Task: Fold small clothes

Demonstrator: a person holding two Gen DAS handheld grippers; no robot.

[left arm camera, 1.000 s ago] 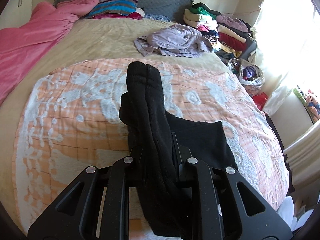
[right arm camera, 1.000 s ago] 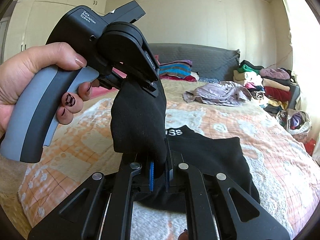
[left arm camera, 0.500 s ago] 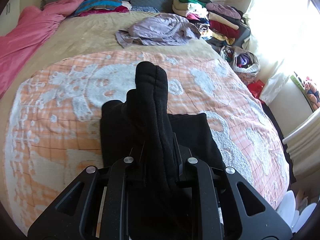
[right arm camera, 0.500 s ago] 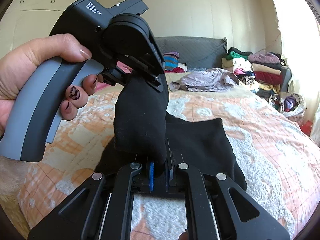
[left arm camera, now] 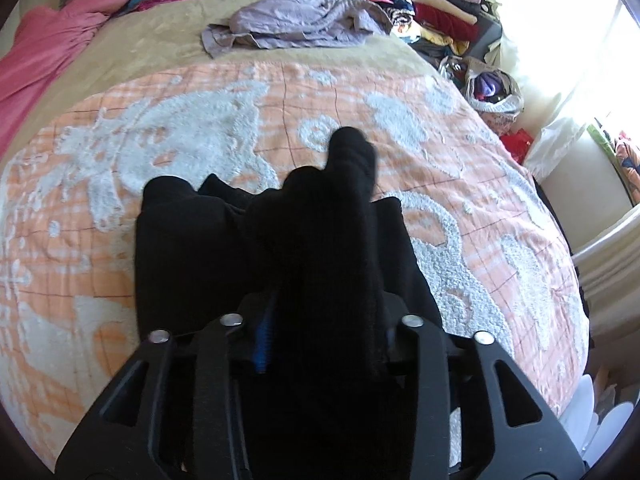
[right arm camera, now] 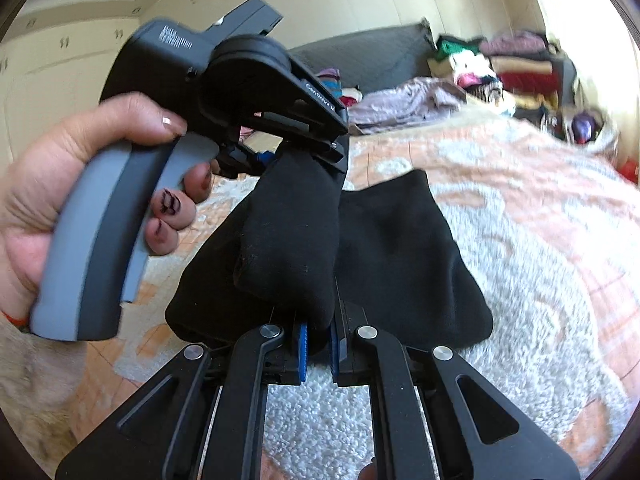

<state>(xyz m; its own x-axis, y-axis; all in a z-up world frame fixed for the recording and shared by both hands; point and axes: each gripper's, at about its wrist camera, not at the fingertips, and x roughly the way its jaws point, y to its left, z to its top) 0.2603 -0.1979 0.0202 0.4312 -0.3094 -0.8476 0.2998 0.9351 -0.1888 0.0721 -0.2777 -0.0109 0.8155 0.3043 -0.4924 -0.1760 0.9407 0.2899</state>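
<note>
Long black knit sock (right arm camera: 292,236) hangs mid-frame, strung between both tools above a folded black garment (right arm camera: 404,264) on the orange-and-white chenille bedspread (left arm camera: 200,128). Right gripper (right arm camera: 318,346): blue pads clamped narrow on the sock's lower end. Left gripper (left arm camera: 324,340): jaws opening, sock between them, grip loosening.

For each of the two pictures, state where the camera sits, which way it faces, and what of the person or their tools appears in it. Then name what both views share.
Left wrist: on the left gripper, facing down its fingers across the bed toward a clothes pile; its jaws are opening round the black sock.
Right wrist: on the right gripper, shut on the sock's other end, facing the headboard; the left hand and left gripper show.
Shared: sock, black garment, bed, lilac garment, pile.
</note>
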